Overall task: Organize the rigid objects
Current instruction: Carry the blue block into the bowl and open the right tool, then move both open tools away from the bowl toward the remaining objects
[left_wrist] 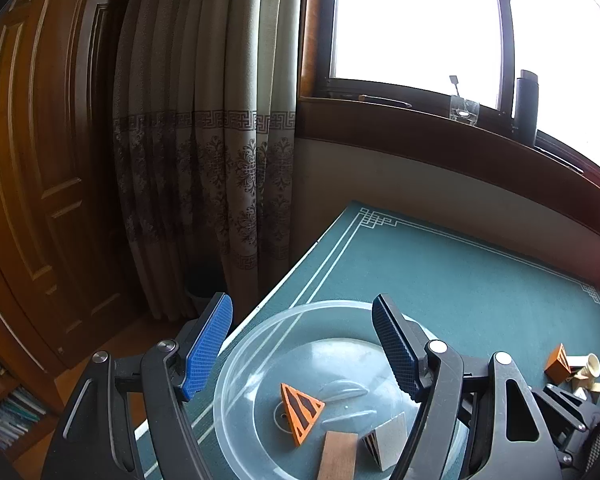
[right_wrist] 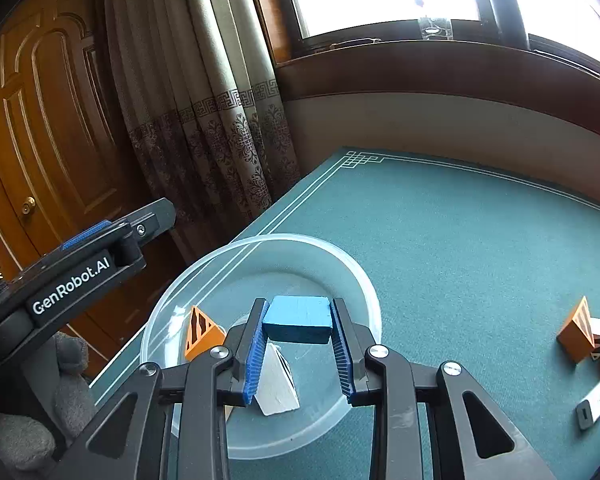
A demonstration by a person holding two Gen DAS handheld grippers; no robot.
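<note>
My right gripper [right_wrist: 299, 309] is shut on a blue rectangular block [right_wrist: 298, 320] and holds it over a clear plastic bowl [right_wrist: 340, 256] on the green table. In the bowl lie an orange triangular block [right_wrist: 202, 332] and a white wedge [right_wrist: 278, 380]. My left gripper [left_wrist: 302, 340] stands open above the same bowl [left_wrist: 260, 328], with nothing between its fingers. Below it I see the orange triangle [left_wrist: 302, 412], a plain wooden block [left_wrist: 338, 456] and the white wedge [left_wrist: 386, 444].
More blocks lie in a pile at the right: an orange one [right_wrist: 576, 332] [left_wrist: 558, 364] with pale pieces beside it. A small white device [right_wrist: 598, 400] lies near them. The table's left edge runs just past the bowl; curtain and door stand beyond it. A gloved hand [right_wrist: 68, 360] holds the left gripper.
</note>
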